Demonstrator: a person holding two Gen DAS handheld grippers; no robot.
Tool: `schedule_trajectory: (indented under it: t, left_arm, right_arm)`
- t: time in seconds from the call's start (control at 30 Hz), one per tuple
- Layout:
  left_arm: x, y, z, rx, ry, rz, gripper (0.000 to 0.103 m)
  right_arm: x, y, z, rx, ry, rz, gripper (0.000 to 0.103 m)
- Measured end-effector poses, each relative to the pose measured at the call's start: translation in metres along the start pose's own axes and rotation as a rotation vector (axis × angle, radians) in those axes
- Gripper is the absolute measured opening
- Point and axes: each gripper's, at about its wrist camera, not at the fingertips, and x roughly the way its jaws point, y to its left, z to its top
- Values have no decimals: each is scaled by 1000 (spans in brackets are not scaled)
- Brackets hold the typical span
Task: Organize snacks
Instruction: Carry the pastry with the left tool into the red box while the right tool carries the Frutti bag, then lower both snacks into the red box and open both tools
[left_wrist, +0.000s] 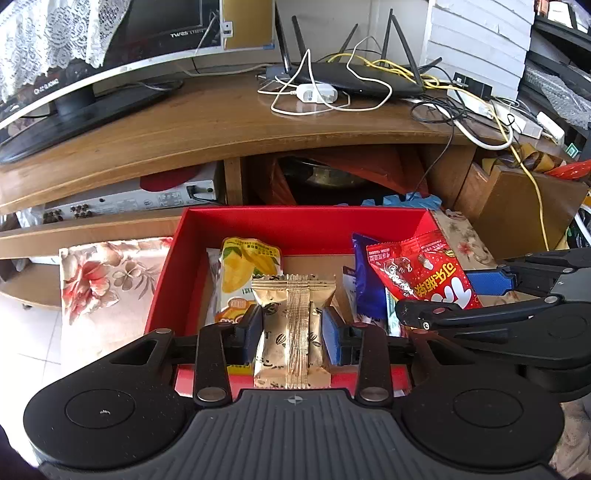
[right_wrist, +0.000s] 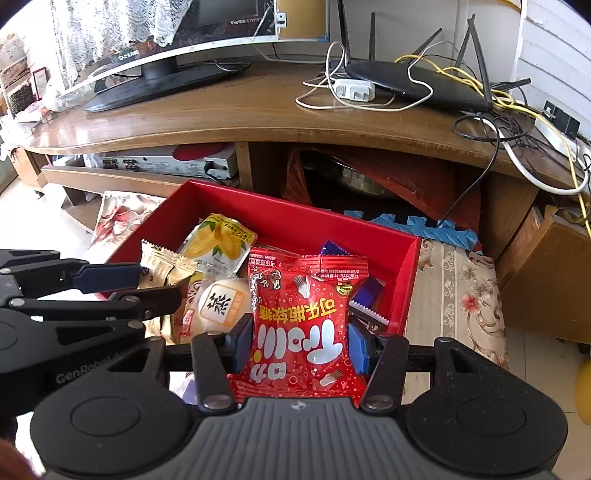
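My left gripper (left_wrist: 293, 330) is shut on a gold foil snack packet (left_wrist: 293, 325) and holds it over the near edge of the red box (left_wrist: 295, 223). My right gripper (right_wrist: 301, 341) is shut on a red candy bag (right_wrist: 301, 321), also over the red box (right_wrist: 295, 218). In the left wrist view the red candy bag (left_wrist: 421, 275) and right gripper (left_wrist: 491, 295) show at right. In the right wrist view the gold packet (right_wrist: 162, 266) and left gripper (right_wrist: 110, 284) show at left. A yellow mango packet (left_wrist: 245, 266), a blue packet (left_wrist: 365, 280) and a round bun packet (right_wrist: 221, 302) lie in the box.
The box sits on a floral cloth (left_wrist: 103, 288) before a wooden TV stand (left_wrist: 221, 122). On the stand are a monitor (left_wrist: 92, 55), a router (left_wrist: 354, 79) and tangled cables (left_wrist: 480, 110). A silver receiver (left_wrist: 129, 201) sits on the shelf below. A wooden cabinet (left_wrist: 524, 210) stands at right.
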Motion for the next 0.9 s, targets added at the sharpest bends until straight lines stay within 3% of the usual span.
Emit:
schedule_trajectory:
  t: [0.1, 0.23, 0.6, 0.9]
  left_arm:
    - [8, 0, 3, 3, 9, 7, 40]
    - [18, -1, 5, 10, 25, 7, 31]
    - [38, 2, 2, 4, 68, 20, 31]
    - [39, 6, 0, -12, 74, 28, 47]
  right_arm:
    - [10, -2, 3, 6, 13, -2, 48]
    - [22, -3, 4, 10, 28, -1, 48]
    - [49, -3, 4, 10, 77, -3, 48]
    - [53, -5, 4, 11, 88, -10, 49]
